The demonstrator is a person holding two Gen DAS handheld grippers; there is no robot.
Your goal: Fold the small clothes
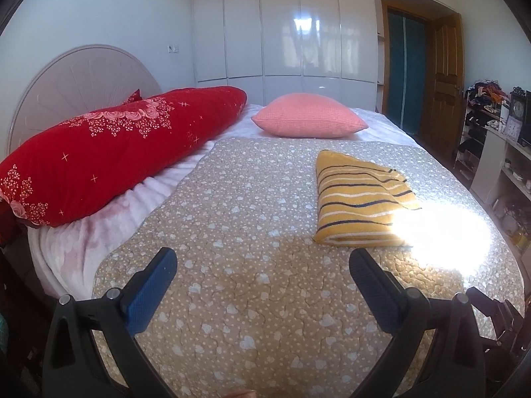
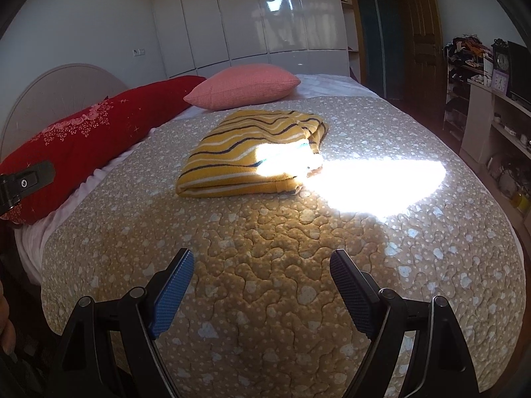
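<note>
A yellow striped garment (image 1: 358, 199) lies folded into a compact rectangle on the beige quilt (image 1: 245, 219) of the bed. It also shows in the right wrist view (image 2: 245, 162), partly washed out by a sunlit patch. My left gripper (image 1: 262, 258) is open and empty, hovering over the quilt short of the garment and to its left. My right gripper (image 2: 262, 260) is open and empty, above the quilt (image 2: 265, 248) and well short of the garment. Part of the left gripper's body (image 2: 23, 179) shows at the left edge of the right wrist view.
A long red floral pillow (image 1: 109, 152) lies along the left side by the round headboard (image 1: 76, 79). A pink cushion (image 1: 308, 116) sits at the far end. White wardrobes (image 1: 292, 33), a wooden door (image 1: 444, 76) and cluttered shelves (image 1: 504, 152) stand beyond and to the right.
</note>
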